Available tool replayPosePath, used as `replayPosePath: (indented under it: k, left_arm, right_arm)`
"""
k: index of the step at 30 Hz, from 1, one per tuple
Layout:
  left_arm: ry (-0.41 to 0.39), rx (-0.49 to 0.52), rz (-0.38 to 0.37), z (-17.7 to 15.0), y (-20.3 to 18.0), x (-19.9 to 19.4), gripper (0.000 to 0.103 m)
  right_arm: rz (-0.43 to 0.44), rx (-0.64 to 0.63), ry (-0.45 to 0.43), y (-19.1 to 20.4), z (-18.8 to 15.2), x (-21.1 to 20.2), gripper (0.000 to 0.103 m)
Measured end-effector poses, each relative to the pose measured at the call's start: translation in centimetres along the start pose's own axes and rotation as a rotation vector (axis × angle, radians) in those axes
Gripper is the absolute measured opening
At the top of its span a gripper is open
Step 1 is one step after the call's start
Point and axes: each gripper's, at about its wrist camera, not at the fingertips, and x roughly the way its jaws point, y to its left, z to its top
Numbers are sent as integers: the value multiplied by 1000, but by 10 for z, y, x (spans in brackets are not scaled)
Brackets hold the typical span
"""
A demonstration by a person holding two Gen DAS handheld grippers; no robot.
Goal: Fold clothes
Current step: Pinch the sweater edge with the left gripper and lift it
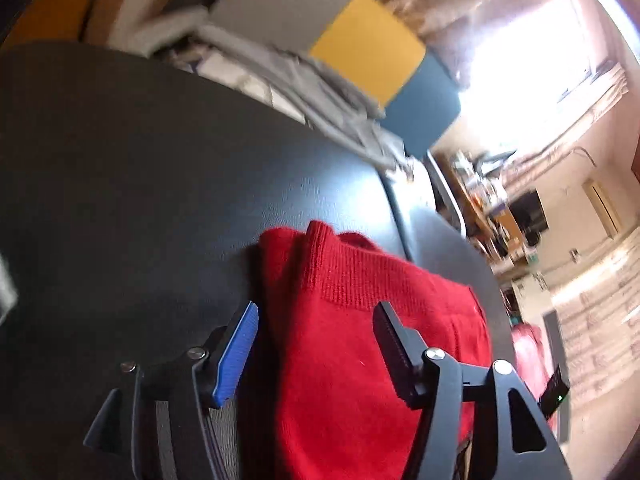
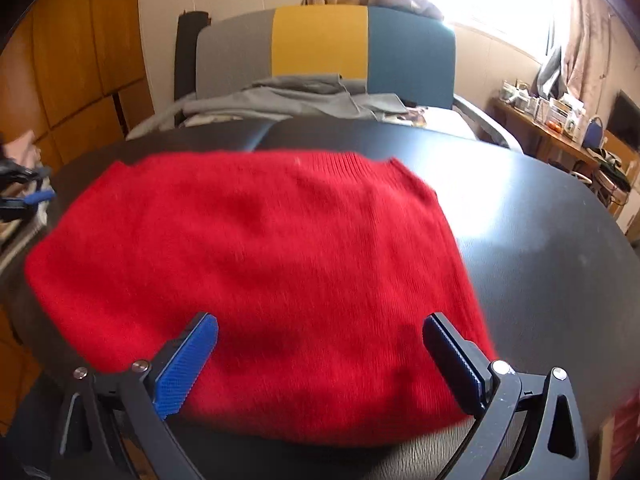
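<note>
A folded red sweater (image 2: 256, 280) lies on a black table (image 2: 540, 248). The right claw (image 2: 320, 360) hovers at the sweater's 6 o'clock edge, fingers spread wide apart, gripping nothing. The left claw (image 1: 316, 356) is likewise apart, the sweater (image 1: 360, 340) lying between its fingers, ribbed hem toward 12 o'clock. Beyond the table, a chair (image 2: 320, 44) holds grey cloth (image 2: 300, 100). The sweater's near edge is blurred.
</note>
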Motion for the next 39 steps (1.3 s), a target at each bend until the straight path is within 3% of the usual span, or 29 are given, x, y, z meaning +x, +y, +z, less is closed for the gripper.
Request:
replayPosePath:
  k: [3, 9, 13, 14, 15, 16, 22, 27, 31, 34, 39]
  left_arm:
    - [67, -21, -27, 13, 9, 25, 63]
    - [121, 83, 20, 4, 2, 58, 64]
    - [137, 105, -14, 3, -6, 65, 63]
    - [151, 97, -41, 4, -7, 68, 51]
    - [162, 101, -32, 5, -8, 74, 22]
    - [173, 105, -22, 5, -9, 81, 20]
    - [126, 65, 12, 15, 1, 76, 18]
    - [118, 42, 76, 33, 11, 74, 15]
    - [143, 147, 85, 28, -15, 67, 15]
    - [147, 169, 107, 31, -24, 65, 16]
    - [159, 152, 97, 29, -12, 63, 37]
  right_arm:
    - [13, -24, -12, 3, 18, 7, 103]
    - [56, -42, 0, -4, 52, 34, 103]
    - [176, -69, 46, -10, 62, 51, 103]
    - [194, -73, 61, -12, 62, 55, 103]
    - [200, -76, 67, -15, 63, 58, 103]
    - [208, -77, 73, -19, 64, 61, 103]
    - [200, -81, 103, -38, 71, 78, 103]
    - [251, -56, 140, -52, 63, 89, 103]
    - [229, -71, 101, -49, 53, 90, 103]
    - [215, -74, 90, -47, 50, 90, 103]
    - [221, -65, 73, -48, 48, 90, 103]
